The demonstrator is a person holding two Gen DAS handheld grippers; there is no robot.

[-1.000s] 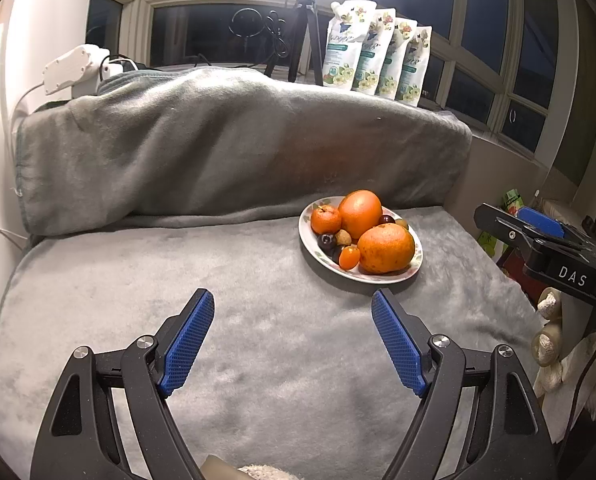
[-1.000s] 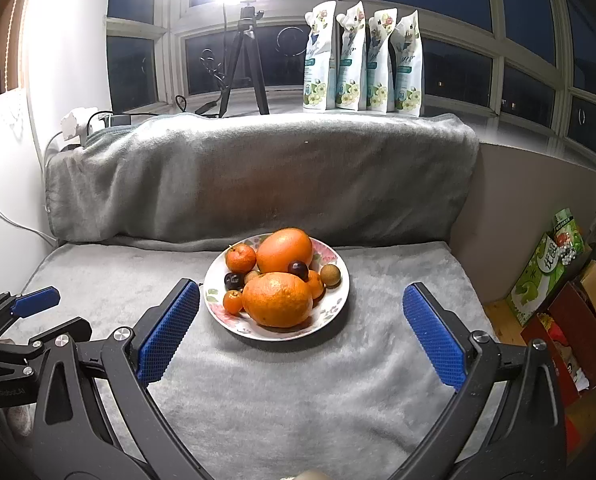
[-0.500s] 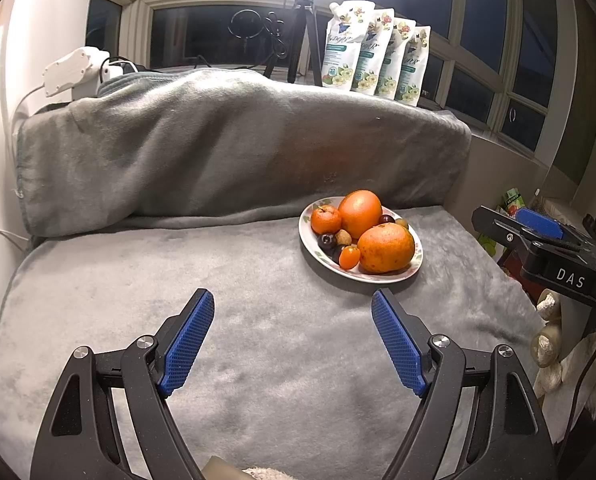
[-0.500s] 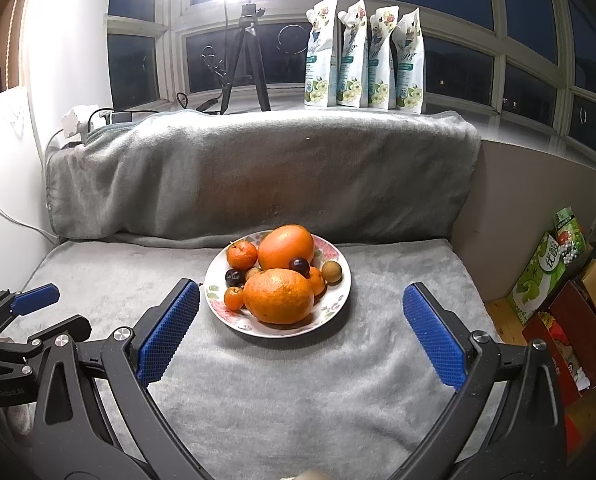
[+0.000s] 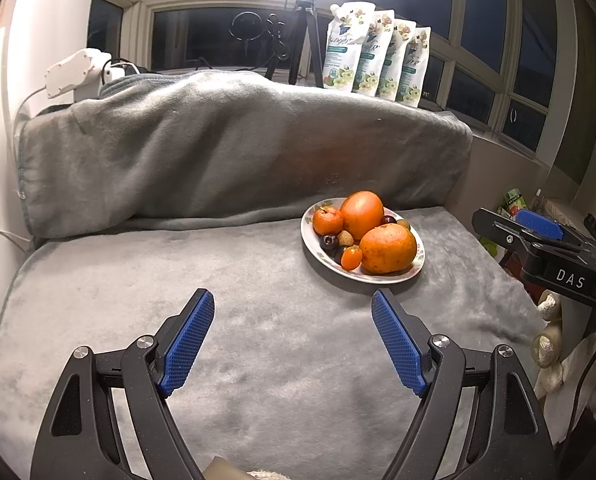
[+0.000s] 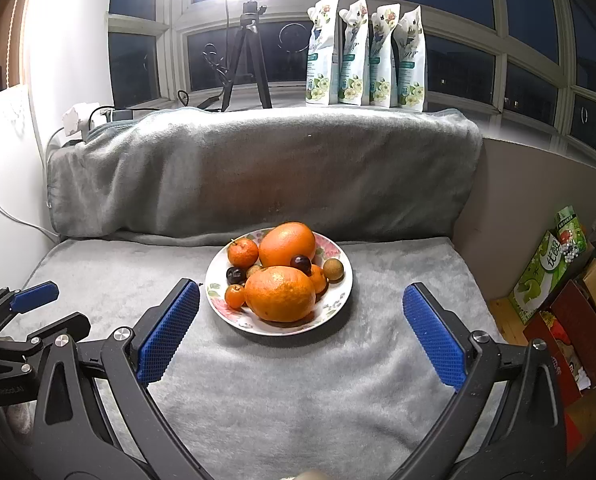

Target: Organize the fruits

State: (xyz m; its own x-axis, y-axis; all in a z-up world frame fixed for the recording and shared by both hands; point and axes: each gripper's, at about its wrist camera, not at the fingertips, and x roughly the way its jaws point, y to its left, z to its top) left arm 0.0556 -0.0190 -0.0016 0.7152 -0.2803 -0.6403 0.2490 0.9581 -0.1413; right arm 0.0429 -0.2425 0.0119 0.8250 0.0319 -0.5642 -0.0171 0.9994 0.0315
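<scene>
All the fruit sits heaped on one plate (image 6: 340,300) that rests toward the back of the grey blanket (image 6: 298,380), near the draped backrest, likely because gathering it there keeps round pieces from rolling off the soft cover. The two oranges, the near one (image 6: 279,294) and the far one (image 6: 286,244), fill the middle, and the small pieces are wedged round them against the rim. Counted from the right wrist view: two big oranges, one tangerine (image 6: 243,252), two small orange fruits, two dark round fruits, two brownish ones; more may hide behind. The right gripper (image 6: 301,330) hangs just short of the plate, jaws wide apart and empty, framing it as if lined up for a pick. The left gripper (image 5: 291,340) waits left of the plate, jaws also apart, nothing between them. Four pouches (image 6: 364,52) stand on the sill.
</scene>
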